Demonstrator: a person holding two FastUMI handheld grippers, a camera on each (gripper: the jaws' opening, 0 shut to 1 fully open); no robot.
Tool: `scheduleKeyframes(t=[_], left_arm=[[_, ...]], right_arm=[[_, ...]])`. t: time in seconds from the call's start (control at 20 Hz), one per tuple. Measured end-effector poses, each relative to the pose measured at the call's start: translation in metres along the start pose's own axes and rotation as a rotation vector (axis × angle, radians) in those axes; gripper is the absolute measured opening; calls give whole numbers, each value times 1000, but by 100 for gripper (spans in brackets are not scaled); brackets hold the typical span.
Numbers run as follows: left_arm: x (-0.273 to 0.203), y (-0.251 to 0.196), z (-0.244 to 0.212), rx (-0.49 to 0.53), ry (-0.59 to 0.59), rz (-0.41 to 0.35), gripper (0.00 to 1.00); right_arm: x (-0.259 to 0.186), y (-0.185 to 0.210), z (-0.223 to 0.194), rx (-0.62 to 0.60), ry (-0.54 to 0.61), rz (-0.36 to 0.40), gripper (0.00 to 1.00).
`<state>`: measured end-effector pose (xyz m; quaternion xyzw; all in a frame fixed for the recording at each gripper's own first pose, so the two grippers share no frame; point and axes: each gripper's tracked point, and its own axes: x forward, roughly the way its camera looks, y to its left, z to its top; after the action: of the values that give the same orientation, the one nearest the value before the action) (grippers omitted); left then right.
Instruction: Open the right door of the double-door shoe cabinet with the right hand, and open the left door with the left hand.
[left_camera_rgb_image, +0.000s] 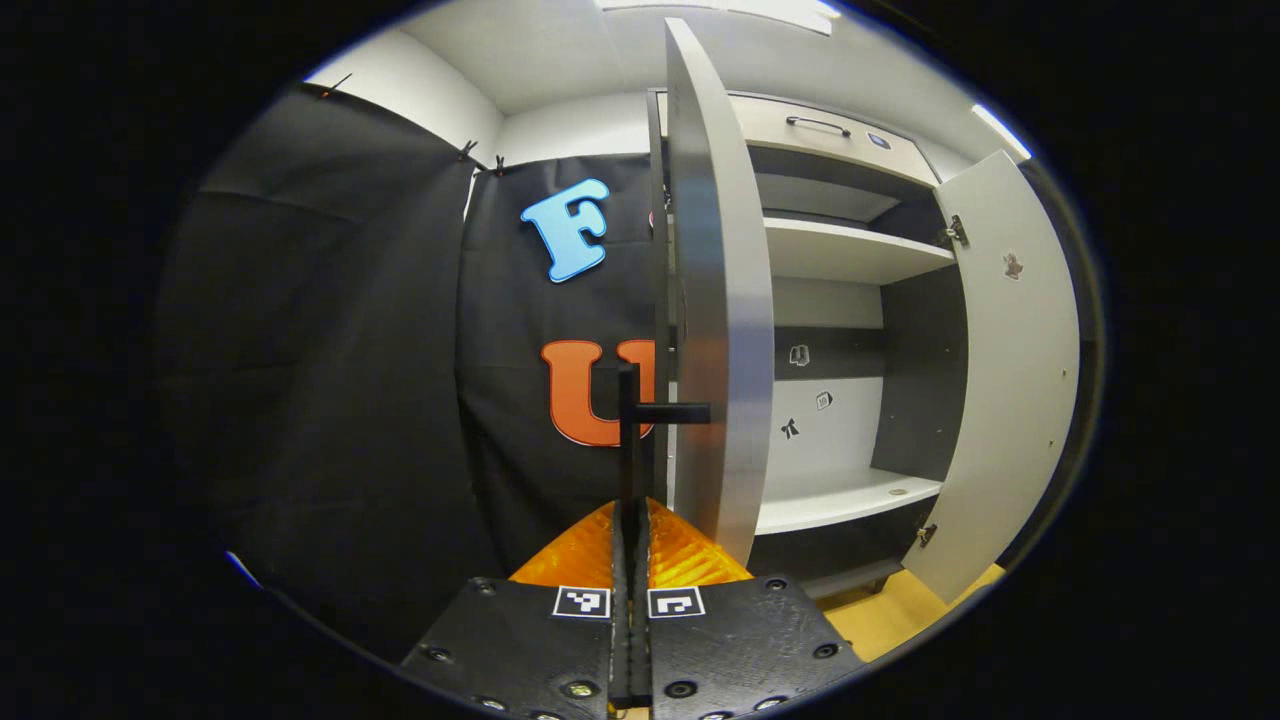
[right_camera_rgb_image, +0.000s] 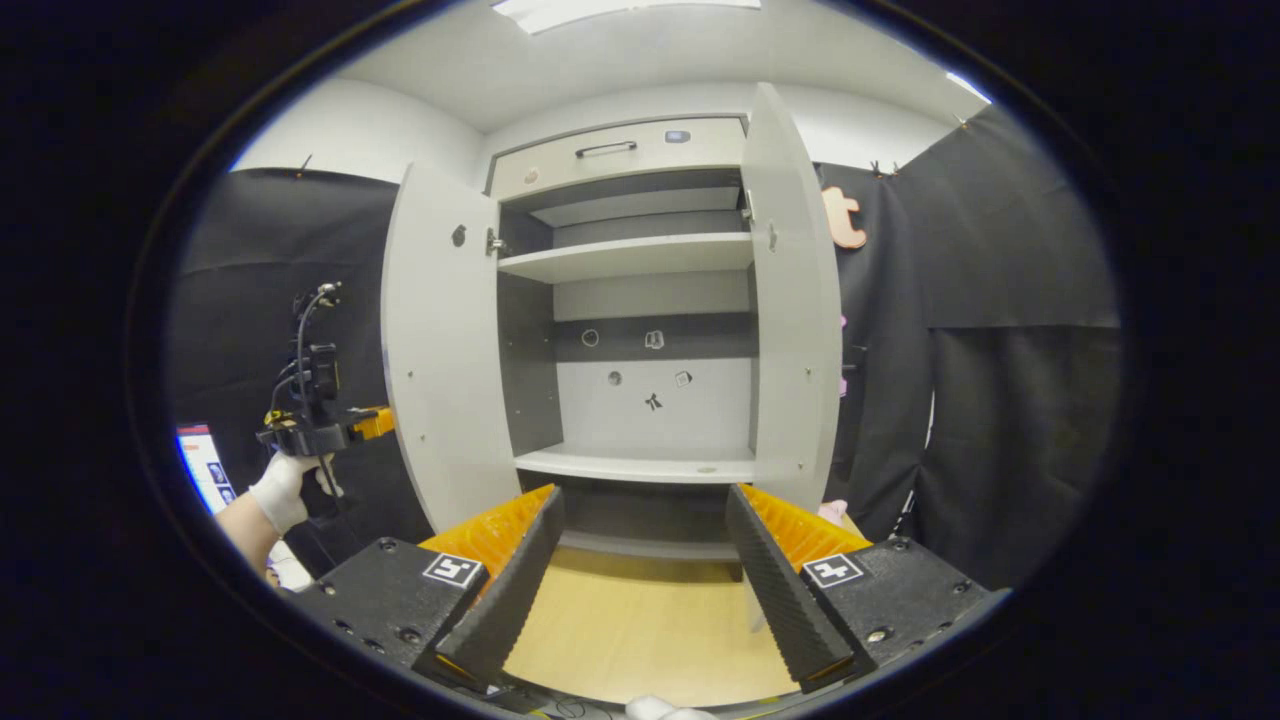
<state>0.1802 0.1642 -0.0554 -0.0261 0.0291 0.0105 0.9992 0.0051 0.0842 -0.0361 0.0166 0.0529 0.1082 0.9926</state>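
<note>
Left door (left_camera_rgb_image: 715, 300): rigid, light hinged panel, taken by its handle (left_camera_rgb_image: 640, 430), left gripper (left_camera_rgb_image: 631, 520) pinching it; right gripper (right_camera_rgb_image: 645, 570) spread.

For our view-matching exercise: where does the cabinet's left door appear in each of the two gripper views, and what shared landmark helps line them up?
Left gripper view: the left door stands edge-on at centre, swung open, just right of the left hand-held gripper, whose fingers are shut on the door's handle.
Right gripper view: the left door stands open, left of centre.
Shared landmark: the drawer handle at the cabinet's top.
</note>
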Motion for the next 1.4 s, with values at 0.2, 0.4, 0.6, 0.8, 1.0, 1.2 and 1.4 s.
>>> scheduleKeyframes(t=[0.2, 0.4, 0.6, 0.8, 1.0, 1.2, 1.4], left_arm=[[-2, 6, -1, 10, 13, -27, 0], [-10, 11, -7, 55, 31, 5, 2], [-30, 18, -18, 85, 57, 47, 10], [-57, 23, -21, 51, 54, 72, 81], [-73, 24, -26, 45, 56, 93, 96], [-90, 16, -30, 33, 80, 91, 96], [-111, 1, -20, 31, 72, 85, 96]], right_arm=[[-3, 3, -3, 0, 6, -5, 100], [-6, 9, -4, -6, 10, 0, 100], [-12, 12, -4, -9, 7, 3, 100], [-16, 12, -7, -13, 14, -8, 100], [-19, 11, -10, -16, 15, -19, 100], [-21, 7, -11, -16, 16, -27, 100], [-21, -1, -2, -17, -3, -32, 100]])
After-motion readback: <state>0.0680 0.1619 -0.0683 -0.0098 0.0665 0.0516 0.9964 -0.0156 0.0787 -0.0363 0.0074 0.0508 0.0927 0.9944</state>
